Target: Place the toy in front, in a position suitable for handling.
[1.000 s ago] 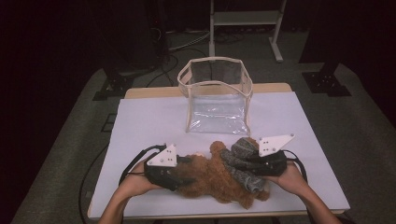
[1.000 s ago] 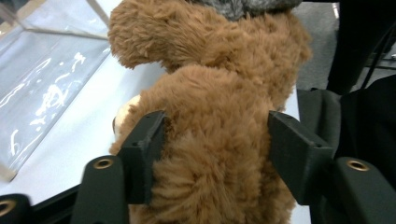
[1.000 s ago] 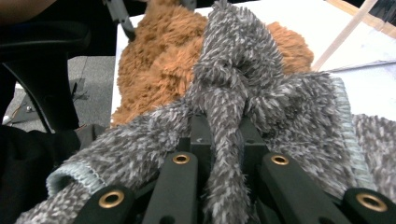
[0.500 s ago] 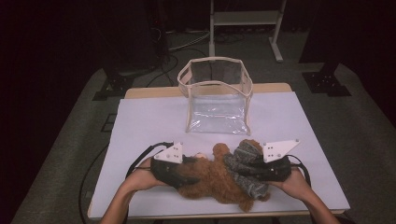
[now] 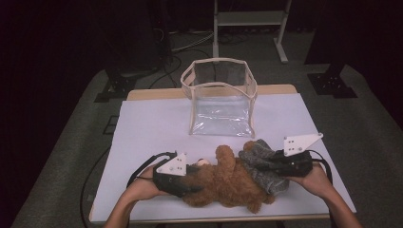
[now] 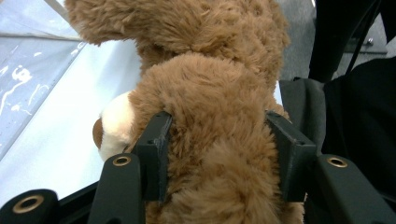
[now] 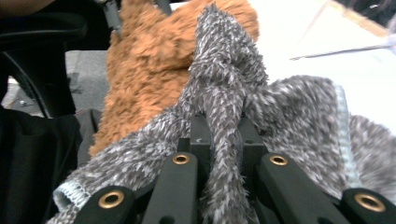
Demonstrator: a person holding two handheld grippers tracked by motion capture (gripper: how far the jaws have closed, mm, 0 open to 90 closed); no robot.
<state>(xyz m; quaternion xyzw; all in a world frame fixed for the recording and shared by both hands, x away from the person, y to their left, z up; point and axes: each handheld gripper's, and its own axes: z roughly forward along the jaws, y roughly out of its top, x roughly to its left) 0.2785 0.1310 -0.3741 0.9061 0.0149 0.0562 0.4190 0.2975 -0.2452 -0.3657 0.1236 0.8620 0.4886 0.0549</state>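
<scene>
My left gripper (image 5: 183, 180) is clenched around the brown teddy bear (image 5: 228, 183), its two black jaws pressing into thick, shaggy plush on either side of a rounded limb or body part; in the left gripper view the fur bulges out between and over the jaws, and a cream-coloured patch of the bear (image 6: 114, 123) sits at about nine o'clock of them. My right gripper (image 5: 278, 164) is pinching a fold of the grey knitted garment (image 5: 261, 166), a fuzzy, flecked grey-and-white fabric with a pale blue ribbed hem; in the right gripper view a twisted ridge of it (image 7: 224, 107) rises straight up between the nearly closed jaws, toward twelve o'clock. The bear lies on its side at the near edge of the white table cover (image 5: 152, 128), roughly at six o'clock of the table, with the grey garment bunched against it at about three o'clock. Beyond them, at twelve o'clock, stands a clear plastic bag (image 5: 219, 97), boxy and soft-walled, with cream fabric trim along its edges and an open top. My hands wrap the dark gripper bodies, each topped by a pale triangular plate.
</scene>
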